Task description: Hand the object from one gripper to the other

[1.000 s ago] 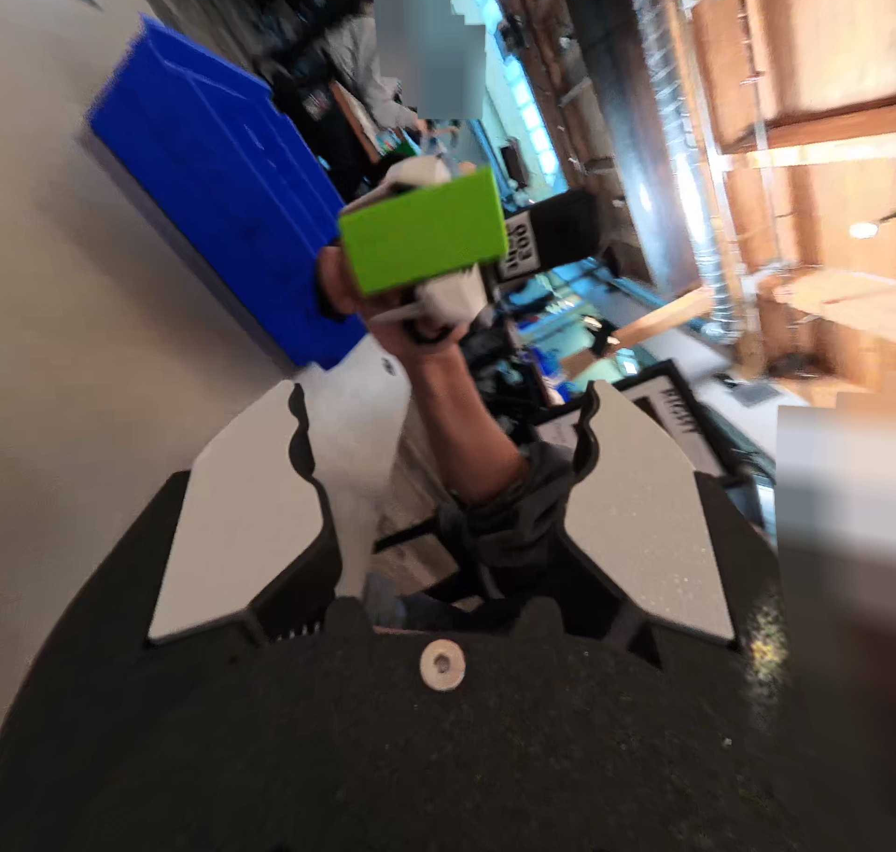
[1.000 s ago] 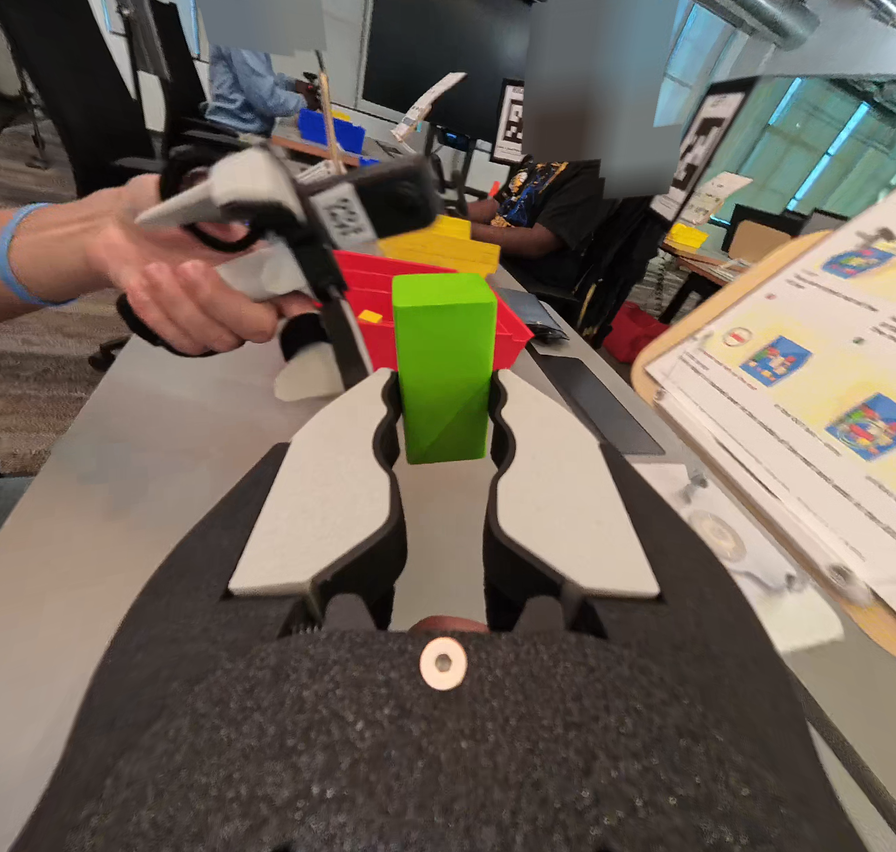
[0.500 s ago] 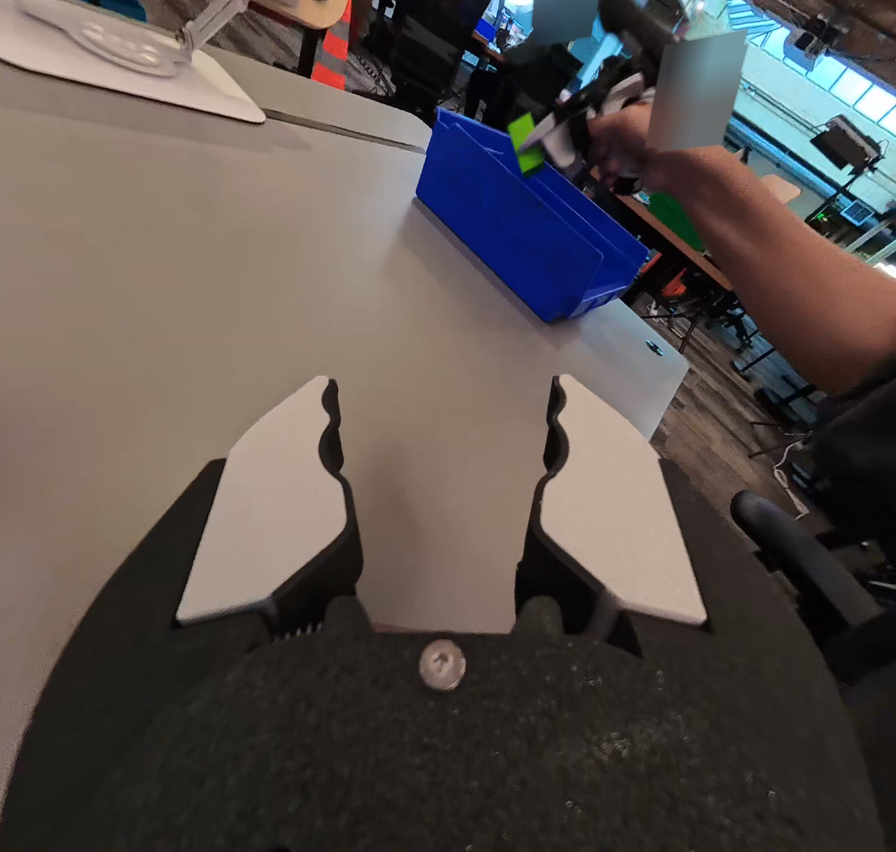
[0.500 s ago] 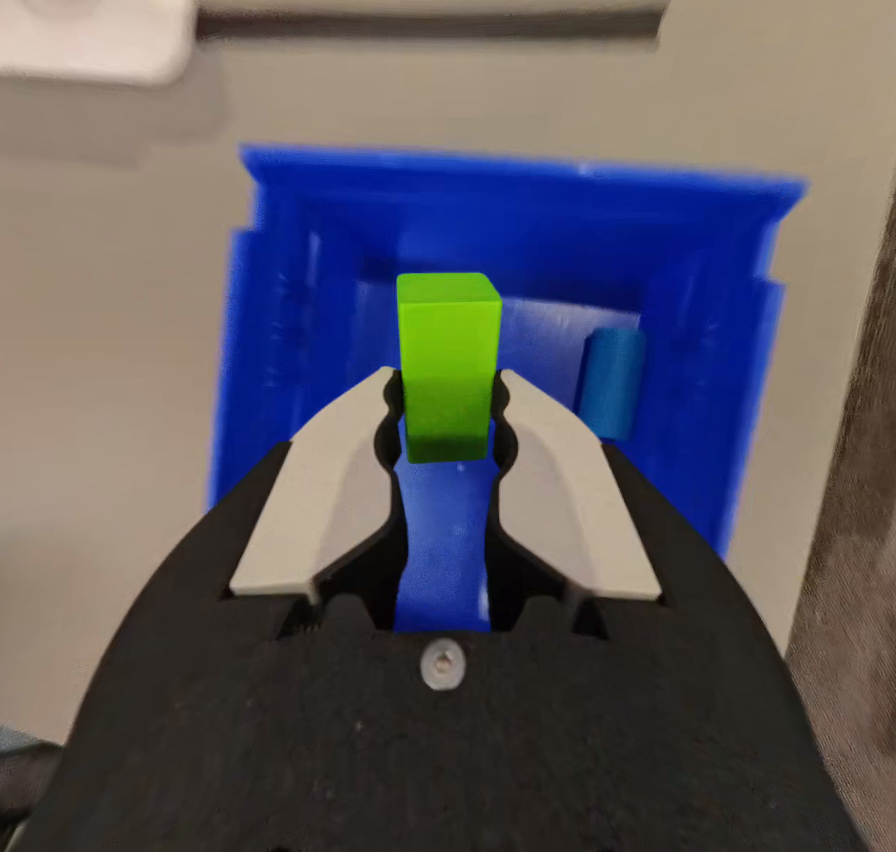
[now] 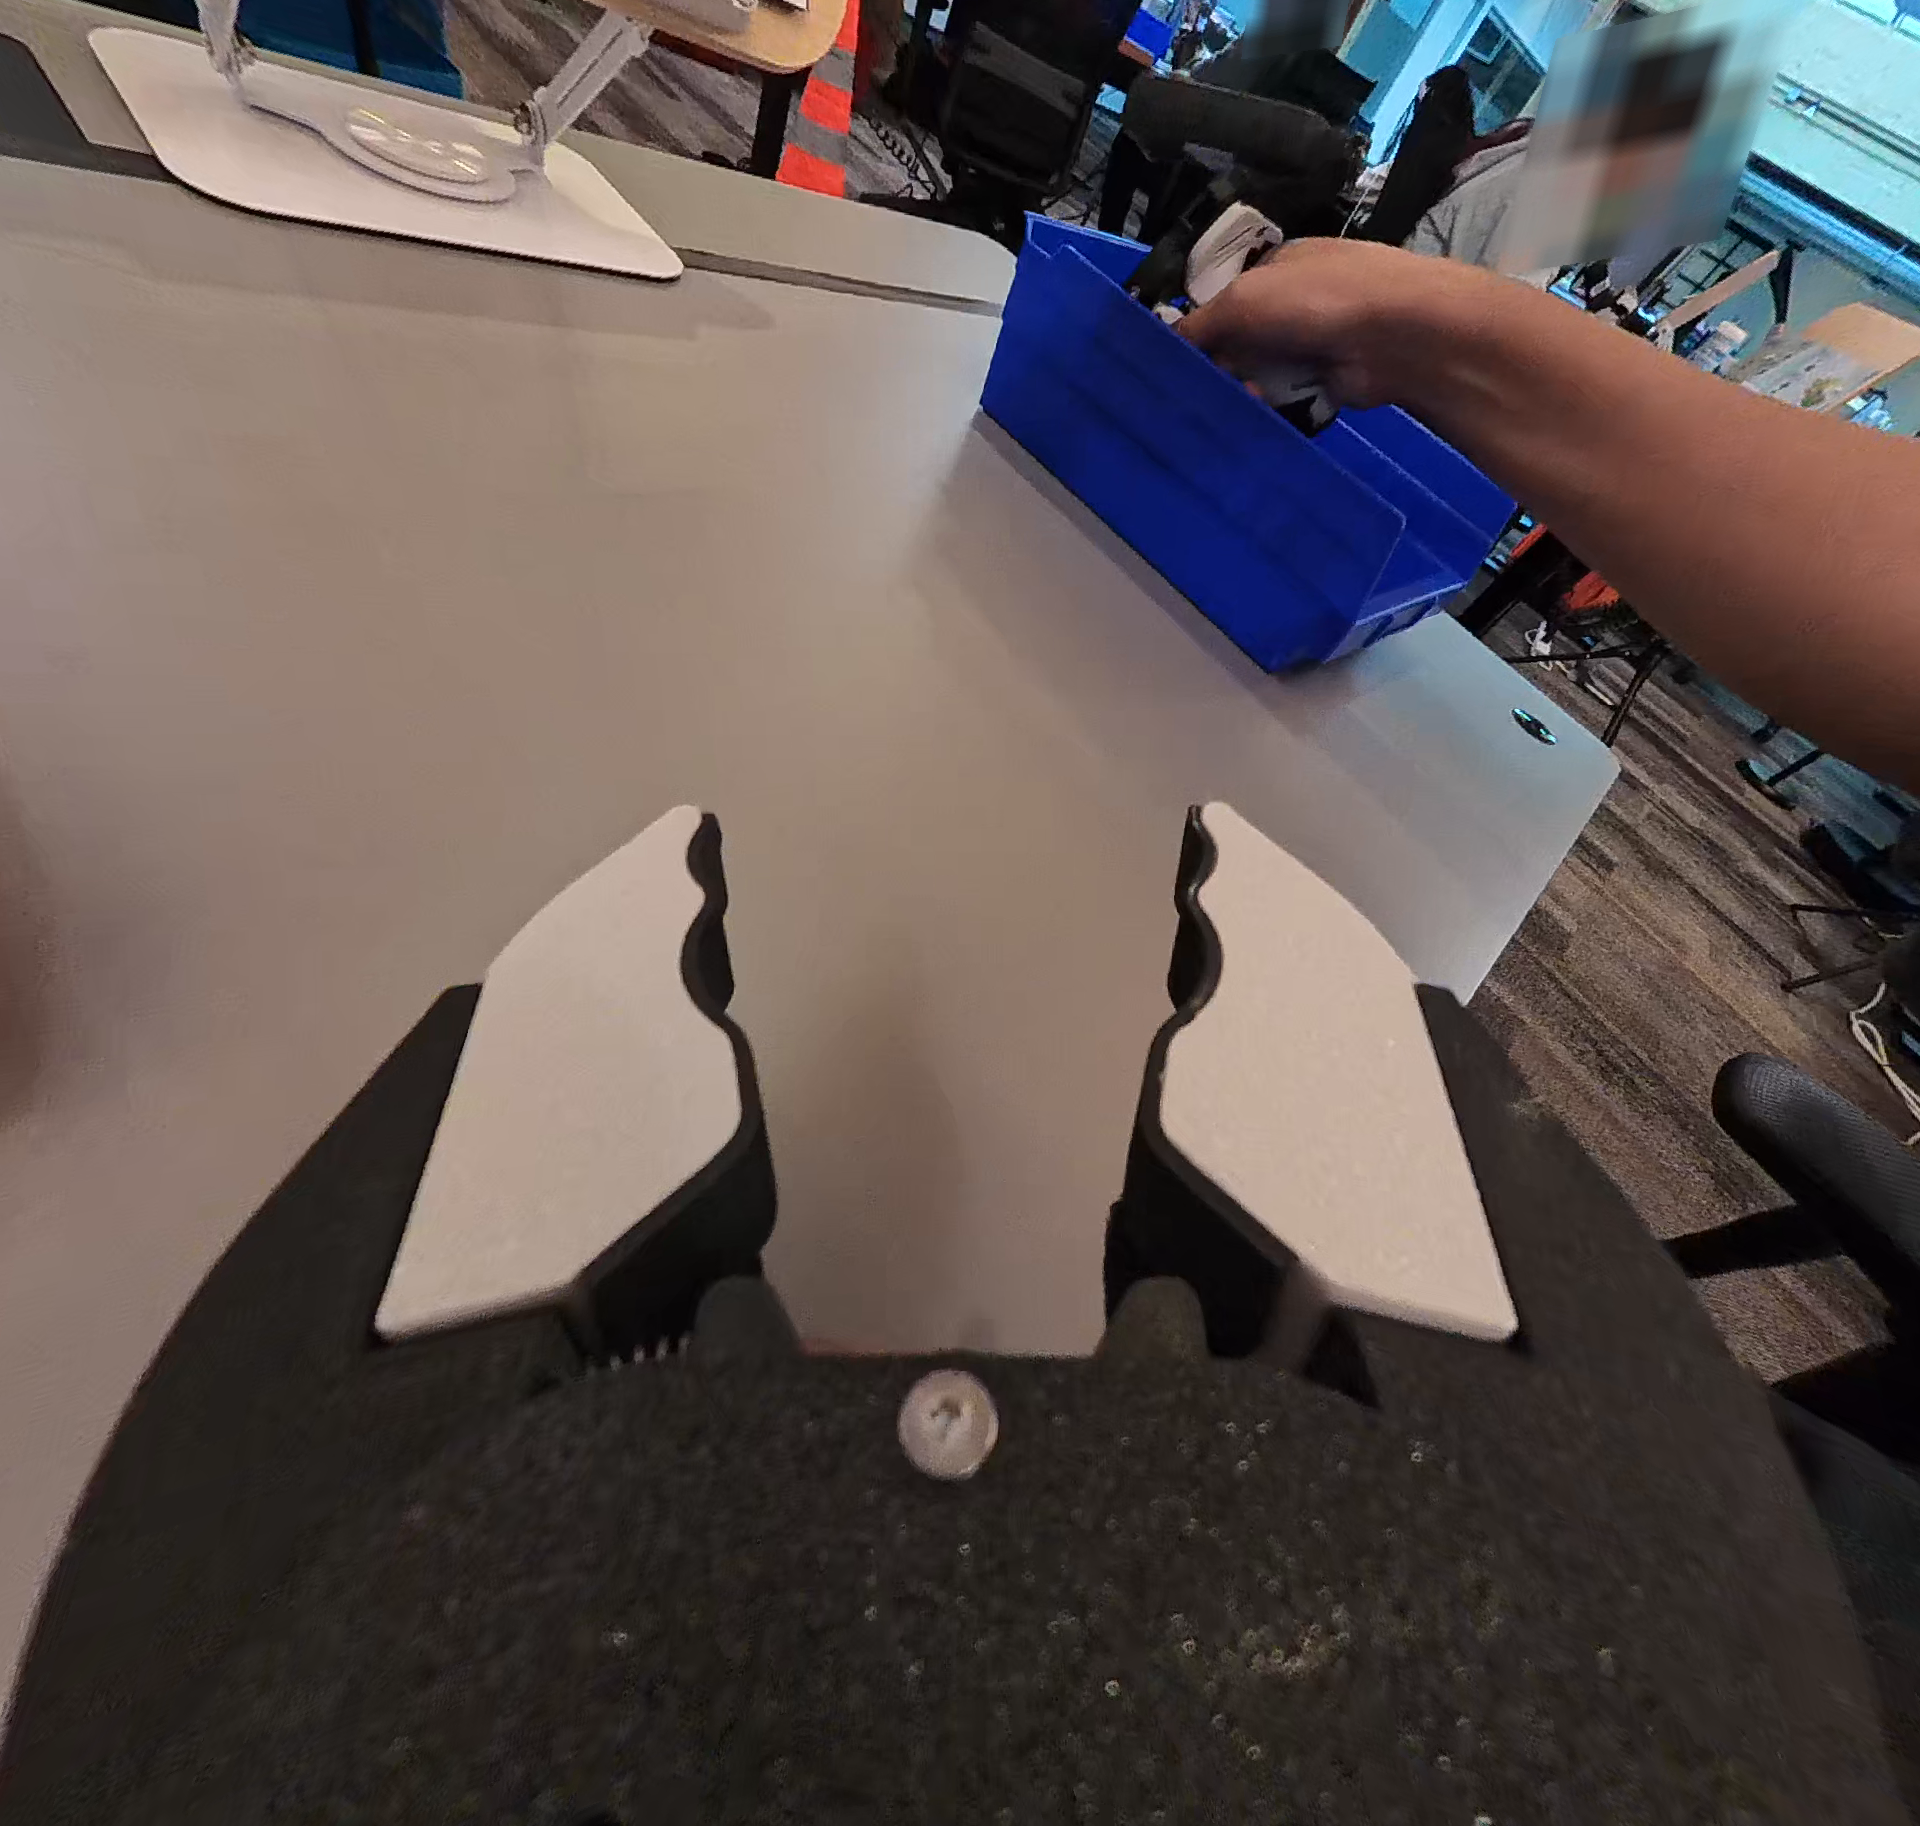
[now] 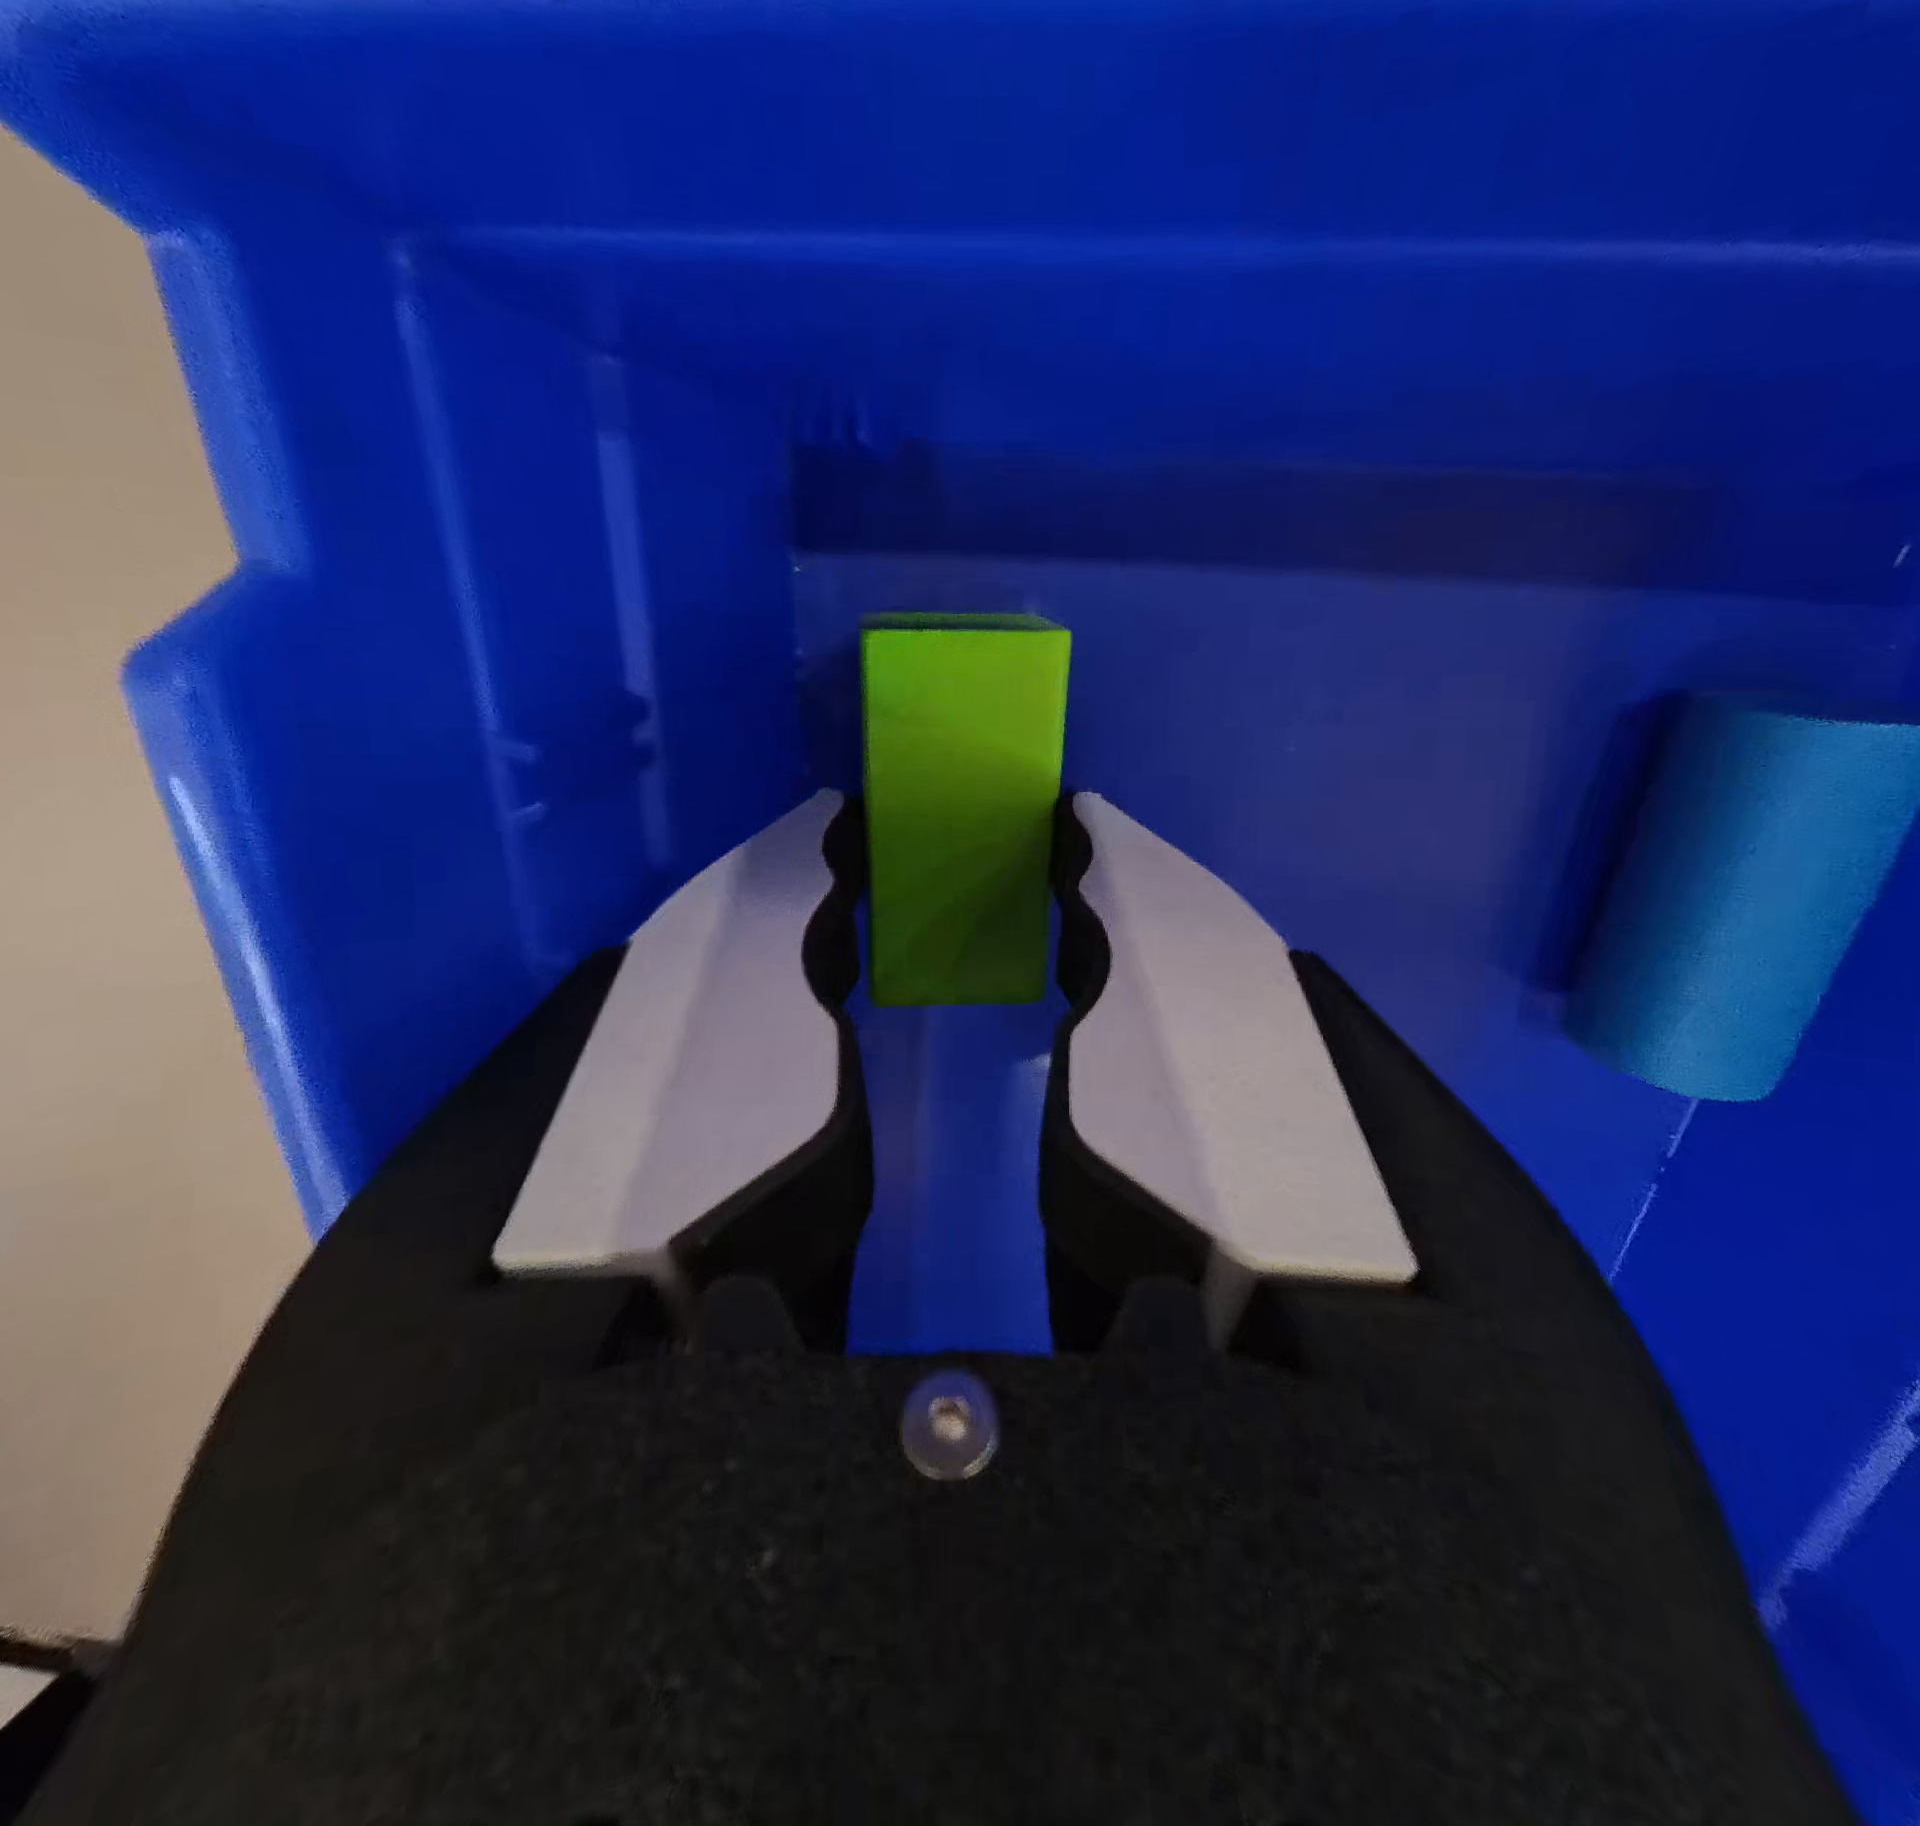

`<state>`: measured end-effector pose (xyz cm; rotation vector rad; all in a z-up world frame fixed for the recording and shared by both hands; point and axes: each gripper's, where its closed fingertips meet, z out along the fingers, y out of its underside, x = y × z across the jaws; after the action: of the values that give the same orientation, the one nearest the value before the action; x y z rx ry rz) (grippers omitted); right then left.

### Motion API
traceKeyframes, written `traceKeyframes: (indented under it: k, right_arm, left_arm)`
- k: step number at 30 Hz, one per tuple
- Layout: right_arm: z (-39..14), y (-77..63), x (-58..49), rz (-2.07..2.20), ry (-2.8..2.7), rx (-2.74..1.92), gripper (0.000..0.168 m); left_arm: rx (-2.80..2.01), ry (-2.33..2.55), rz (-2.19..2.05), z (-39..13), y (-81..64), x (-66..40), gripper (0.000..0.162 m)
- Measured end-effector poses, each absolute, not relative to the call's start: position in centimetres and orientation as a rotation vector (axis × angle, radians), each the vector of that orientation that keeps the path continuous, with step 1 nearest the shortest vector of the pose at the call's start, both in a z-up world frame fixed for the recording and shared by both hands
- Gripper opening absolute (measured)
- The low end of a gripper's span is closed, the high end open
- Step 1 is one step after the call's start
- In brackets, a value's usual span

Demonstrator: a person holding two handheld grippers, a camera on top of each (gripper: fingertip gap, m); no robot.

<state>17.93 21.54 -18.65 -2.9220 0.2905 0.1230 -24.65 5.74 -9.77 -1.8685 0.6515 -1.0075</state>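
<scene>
The bright green, long, box-shaped block (image 6: 964, 820) is pinched near its bottom end by the right claw (image 6: 958, 810), and its long side points straight ahead, away from the claw, down into the deep blue plastic bin (image 6: 1039, 270). A light blue round block (image 6: 1725, 903) lies on the bin's floor to the right of the green block, not touching it. The left claw (image 5: 948, 820) is spread wide with nothing in it above the smooth grey counter (image 5: 520, 550), well apart from the blue bin, where the person's right hand (image 5: 1340, 322) reaches in.
</scene>
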Motion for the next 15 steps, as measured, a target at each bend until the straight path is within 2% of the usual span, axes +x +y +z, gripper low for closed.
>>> traceKeyframes:
  k: [4, 6, 10, 13, 15]
  right_arm:
    - [-18.6, 21.6, 17.9, 0.138, 0.256, -2.900, 0.035]
    - [-17.5, 21.6, 17.9, 0.211, 0.255, -2.854, 0.048]
    - [-10.9, 19.4, 18.7, 0.199, 0.184, -2.607, 0.048]
    - [-5.4, 14.3, 15.5, 0.298, 0.048, -2.277, 0.045]
    - [-3.8, 10.0, 12.0, 0.357, -0.030, -2.032, 0.045]
  left_arm:
    - [-1.871, 0.665, -0.999, -9.8, 5.5, -24.6, 0.083]
    - [-1.868, 0.656, -0.994, -9.6, 5.6, -24.8, 0.083]
    - [-1.861, 0.639, -0.977, -9.3, 5.8, -25.5, 0.083]
    - [-1.856, 0.651, -0.914, -9.6, 6.3, -26.1, 0.084]
    - [-1.855, 0.659, -0.876, -9.7, 6.5, -26.4, 0.085]
